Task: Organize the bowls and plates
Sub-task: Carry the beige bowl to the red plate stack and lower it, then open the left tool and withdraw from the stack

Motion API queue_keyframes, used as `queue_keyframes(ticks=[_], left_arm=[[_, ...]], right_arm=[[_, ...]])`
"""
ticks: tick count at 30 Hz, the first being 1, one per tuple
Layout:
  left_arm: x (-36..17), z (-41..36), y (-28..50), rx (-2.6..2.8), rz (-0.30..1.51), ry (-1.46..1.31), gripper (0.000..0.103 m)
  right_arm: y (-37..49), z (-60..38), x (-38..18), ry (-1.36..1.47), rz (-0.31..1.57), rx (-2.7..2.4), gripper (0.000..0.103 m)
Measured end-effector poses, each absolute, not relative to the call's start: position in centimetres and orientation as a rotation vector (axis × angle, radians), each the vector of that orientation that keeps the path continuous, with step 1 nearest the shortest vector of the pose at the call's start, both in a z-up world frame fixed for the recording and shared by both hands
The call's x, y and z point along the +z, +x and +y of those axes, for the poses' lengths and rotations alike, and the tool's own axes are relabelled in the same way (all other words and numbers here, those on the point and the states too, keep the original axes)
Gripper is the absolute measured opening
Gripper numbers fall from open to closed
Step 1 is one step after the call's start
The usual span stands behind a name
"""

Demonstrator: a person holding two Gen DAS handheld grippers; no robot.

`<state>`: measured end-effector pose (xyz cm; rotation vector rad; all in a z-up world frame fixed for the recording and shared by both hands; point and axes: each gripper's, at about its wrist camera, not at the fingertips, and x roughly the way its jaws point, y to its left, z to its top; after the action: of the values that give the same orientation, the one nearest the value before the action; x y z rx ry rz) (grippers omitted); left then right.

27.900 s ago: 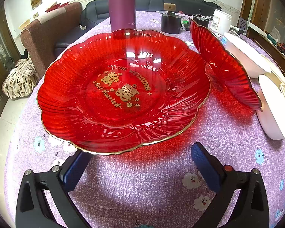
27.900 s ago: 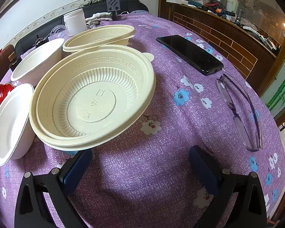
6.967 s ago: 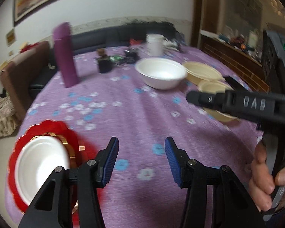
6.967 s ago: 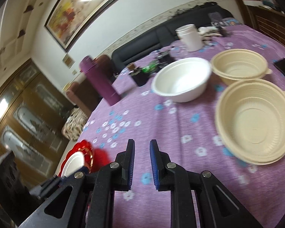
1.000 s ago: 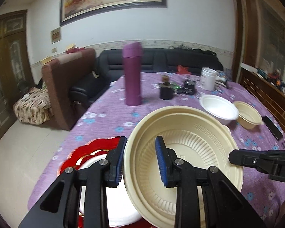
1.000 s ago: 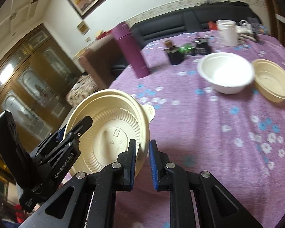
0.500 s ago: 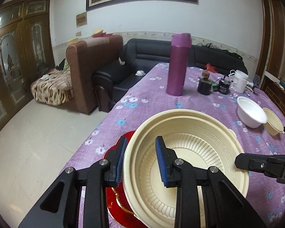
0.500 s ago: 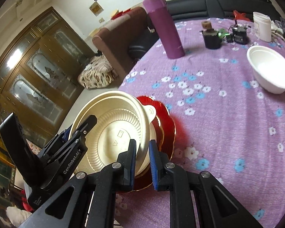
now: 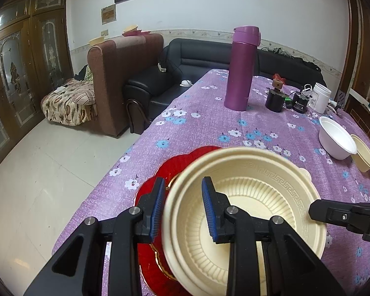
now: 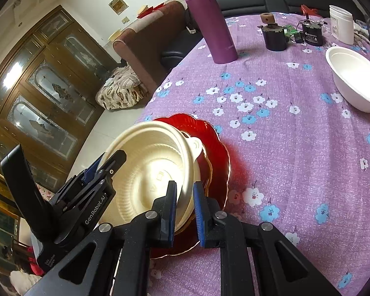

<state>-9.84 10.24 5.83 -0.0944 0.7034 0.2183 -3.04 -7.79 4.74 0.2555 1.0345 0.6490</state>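
Currently, in the left wrist view, the left gripper (image 9: 182,207) has its jaws clamped on the near rim of the cream bowl (image 9: 259,212), held over the red plate (image 9: 160,180) on the purple tablecloth (image 9: 209,128). A white bowl (image 9: 336,141) and small cream bowl (image 9: 363,155) sit well apart, at the far right.

In the right wrist view, the right gripper (image 10: 185,202) clamps the opposite rim of the cream bowl (image 10: 145,172). The purple flask (image 10: 209,22) stands upright beyond.
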Motion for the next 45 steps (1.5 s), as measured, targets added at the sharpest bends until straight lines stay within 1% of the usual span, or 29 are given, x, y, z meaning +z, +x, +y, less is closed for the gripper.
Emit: queue_keyframes(ticks=[14, 18, 28, 38, 45], left_arm=[[6.3, 10.7, -10.1, 0.241, 0.687, -0.103, 0.029], [6.7, 10.6, -10.3, 0.244, 0.675, -0.107, 0.031], [8.9, 8.9, -11.4, 0.225, 0.628, -0.085, 0.031], [11.6, 3.1, -11.8, 0.115, 0.582, 0.002, 0.031], [11.8, -3.0, -10.8, -0.008, 0.607, 0.077, 0.033]], right_arm=[[-3.1, -8.2, 4.9, 0.267, 1.021, 0.672, 0.018], [-3.3, -8.8, 5.3, 0.281, 1.003, 0.682, 0.018], [-4.0, -11.8, 6.6, 0.328, 0.947, 0.668, 0.018], [-3.1, -18.5, 6.4, 0.460, 0.912, 0.574, 0.018], [-2.7, -24.3, 5.7, 0.568, 0.893, 0.501, 0.018]])
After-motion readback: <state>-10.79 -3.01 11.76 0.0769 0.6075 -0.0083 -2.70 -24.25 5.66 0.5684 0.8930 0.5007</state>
